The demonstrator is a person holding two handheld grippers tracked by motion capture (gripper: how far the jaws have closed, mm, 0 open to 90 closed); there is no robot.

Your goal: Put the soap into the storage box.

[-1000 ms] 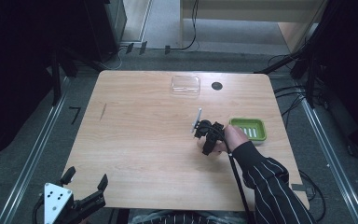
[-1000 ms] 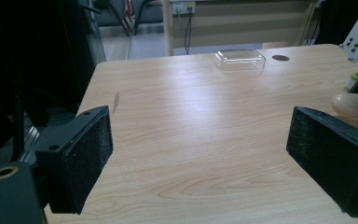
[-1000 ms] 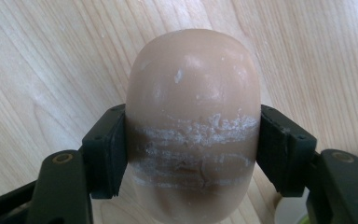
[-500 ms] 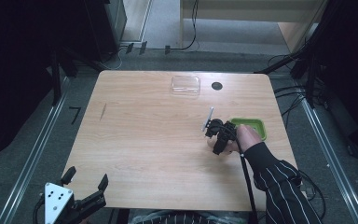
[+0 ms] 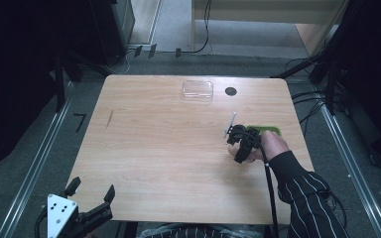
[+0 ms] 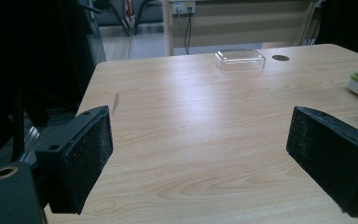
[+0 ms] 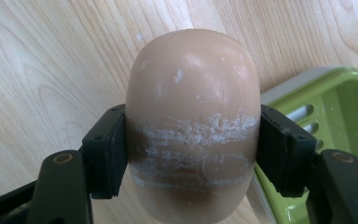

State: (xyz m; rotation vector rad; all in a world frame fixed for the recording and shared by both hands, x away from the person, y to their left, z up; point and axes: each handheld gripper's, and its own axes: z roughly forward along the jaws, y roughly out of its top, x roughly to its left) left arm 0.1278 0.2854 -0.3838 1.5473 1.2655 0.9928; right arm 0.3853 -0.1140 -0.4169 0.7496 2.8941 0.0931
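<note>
Right gripper (image 7: 193,154): both black pads pinch a tan, rounded bar of soap (image 7: 193,126) at its middle, one pad on each flank; in the high view the gripper (image 5: 237,144) sits at the right side of the table, gripped by a hand with a striped sleeve.
Bar of soap: clamped between the right gripper's pads above the wooden table (image 5: 168,148); pale scuffed bands cross its waist at pad level; its far end points away from the camera and is free.
Green soap dish (image 7: 340,135): just beside the soap, toward the table's right edge; slots show in its floor; its pale rim passes under the right-hand pad in the right gripper view, and the soap sits over bare wood next to it, not inside it.
Left gripper (image 6: 200,154): pads spread wide with nothing between them, bare wood in the gap; in the high view it (image 5: 92,201) hangs at the table's near left corner, well apart from the soap.
Clear plastic lid (image 5: 197,90): lies flat near the far edge, well apart from both grippers.
Dark round hole (image 5: 230,91): in the tabletop just beside the lid.
Thin pale stick (image 5: 230,124): shows just beyond the right gripper; what it is cannot be told.
In the way: between soap and dish, nothing visible.
</note>
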